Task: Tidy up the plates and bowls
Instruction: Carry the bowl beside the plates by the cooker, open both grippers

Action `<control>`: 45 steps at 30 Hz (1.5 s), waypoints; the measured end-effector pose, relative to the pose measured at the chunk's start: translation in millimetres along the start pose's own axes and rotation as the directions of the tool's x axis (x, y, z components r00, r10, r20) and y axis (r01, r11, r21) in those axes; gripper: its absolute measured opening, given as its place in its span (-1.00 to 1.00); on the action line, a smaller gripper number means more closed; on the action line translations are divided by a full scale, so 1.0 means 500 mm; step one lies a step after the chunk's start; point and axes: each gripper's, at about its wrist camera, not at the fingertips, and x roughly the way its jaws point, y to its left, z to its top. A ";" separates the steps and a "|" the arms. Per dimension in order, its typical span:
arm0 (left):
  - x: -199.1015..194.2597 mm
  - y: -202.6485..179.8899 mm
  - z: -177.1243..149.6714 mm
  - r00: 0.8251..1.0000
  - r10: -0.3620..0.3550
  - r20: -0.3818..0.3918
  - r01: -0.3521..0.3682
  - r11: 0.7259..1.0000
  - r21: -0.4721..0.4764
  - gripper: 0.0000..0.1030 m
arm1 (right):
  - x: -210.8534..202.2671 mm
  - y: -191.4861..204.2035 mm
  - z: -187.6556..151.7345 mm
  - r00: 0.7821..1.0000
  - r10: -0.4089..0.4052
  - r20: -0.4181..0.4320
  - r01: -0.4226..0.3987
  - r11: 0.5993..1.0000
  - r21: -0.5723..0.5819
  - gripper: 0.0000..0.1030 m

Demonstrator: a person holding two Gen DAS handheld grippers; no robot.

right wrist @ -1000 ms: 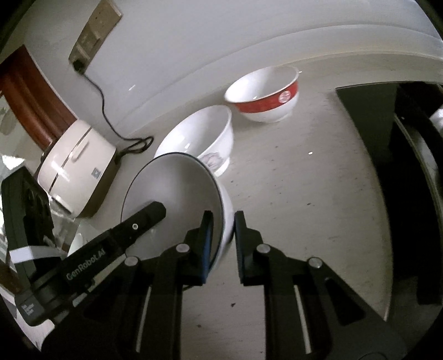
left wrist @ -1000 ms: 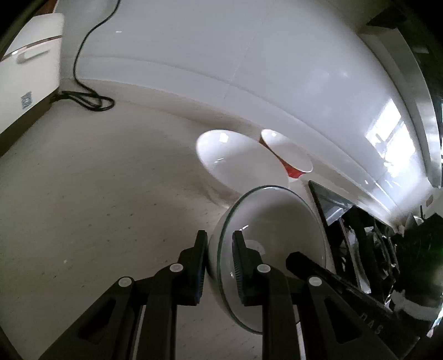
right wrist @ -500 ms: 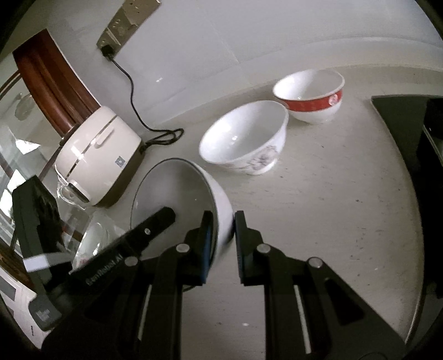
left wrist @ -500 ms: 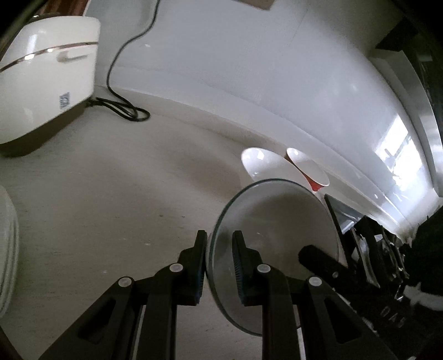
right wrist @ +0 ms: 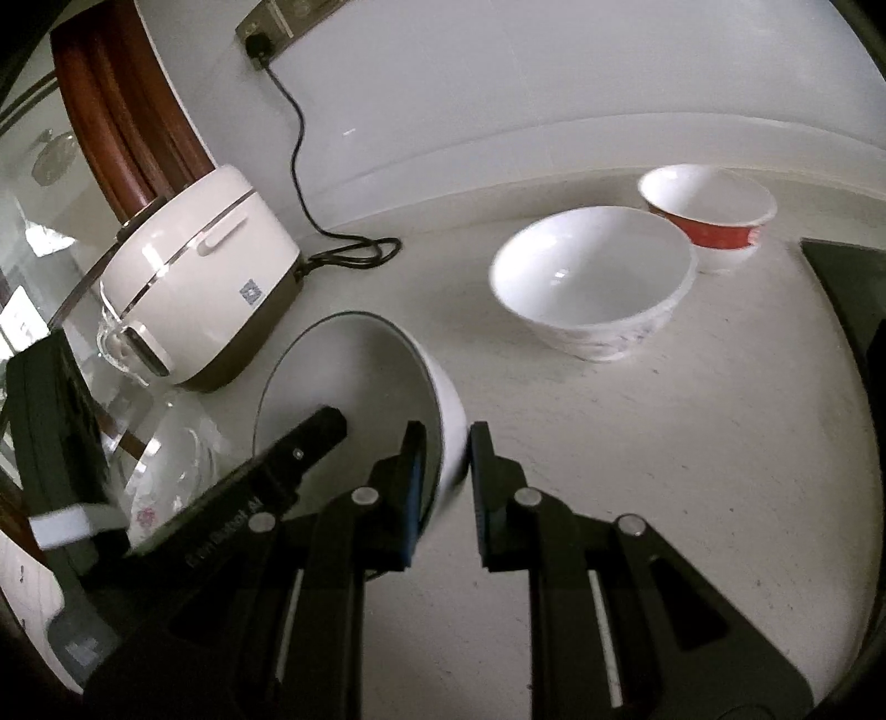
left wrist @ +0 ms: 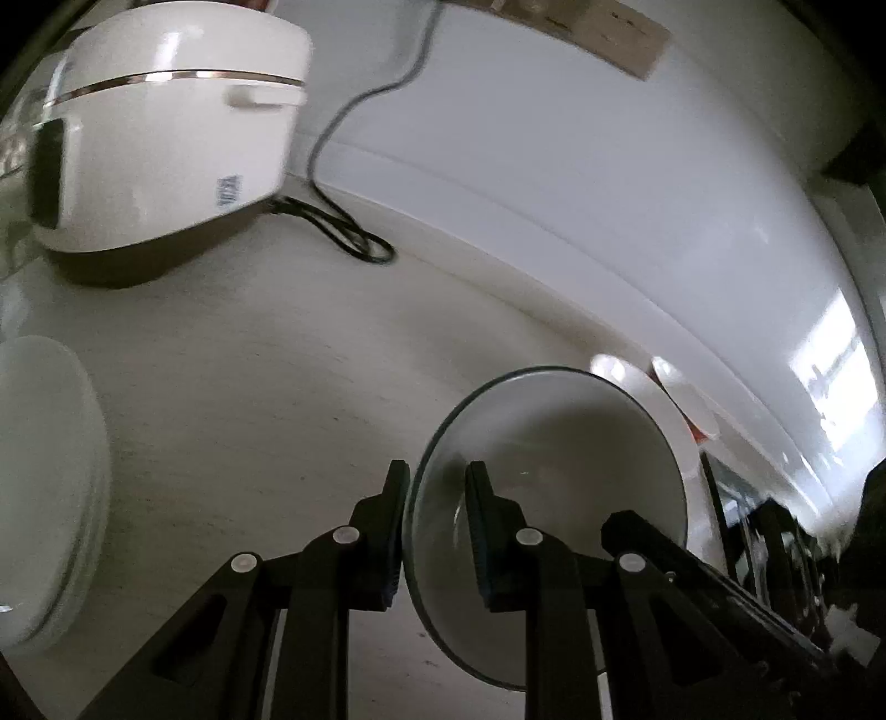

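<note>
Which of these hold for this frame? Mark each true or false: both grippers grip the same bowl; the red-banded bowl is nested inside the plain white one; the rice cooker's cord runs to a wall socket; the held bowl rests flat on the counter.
1. Both the left gripper and the right gripper clamp the dark-rimmed bowl. True.
2. The red-banded bowl is nested in the white bowl. False: it stands behind it.
3. The rice cooker cord reaches a wall socket. True.
4. The held bowl rests flat. False: it is tipped on edge.
</note>
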 end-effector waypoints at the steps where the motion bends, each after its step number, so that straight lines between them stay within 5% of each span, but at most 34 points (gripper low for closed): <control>1: -0.003 0.006 0.001 1.000 0.011 0.010 -0.011 1.000 -0.010 -0.61 | 0.006 0.014 0.006 1.000 -0.001 -0.006 0.001 1.000 -0.019 -0.63; 11: -0.034 0.091 0.033 0.988 0.125 0.095 -0.108 0.980 -0.167 -0.57 | 0.071 0.094 0.038 0.995 0.079 -0.057 -0.082 0.995 -0.056 -0.63; 29: 0.012 0.093 0.041 0.990 0.138 0.019 -0.133 0.977 -0.169 -0.54 | 0.120 0.060 -0.006 0.990 0.081 -0.117 -0.083 0.996 -0.019 -0.62; 41: 0.015 0.087 0.038 0.990 0.142 0.025 -0.136 0.979 -0.152 -0.46 | 0.117 0.053 -0.009 0.992 0.099 -0.078 -0.100 0.995 -0.010 -0.62; 45: 0.016 0.090 0.040 0.992 0.125 0.019 -0.120 0.979 -0.168 -0.19 | 0.116 0.048 -0.007 0.990 0.122 -0.071 -0.122 0.992 0.005 -0.53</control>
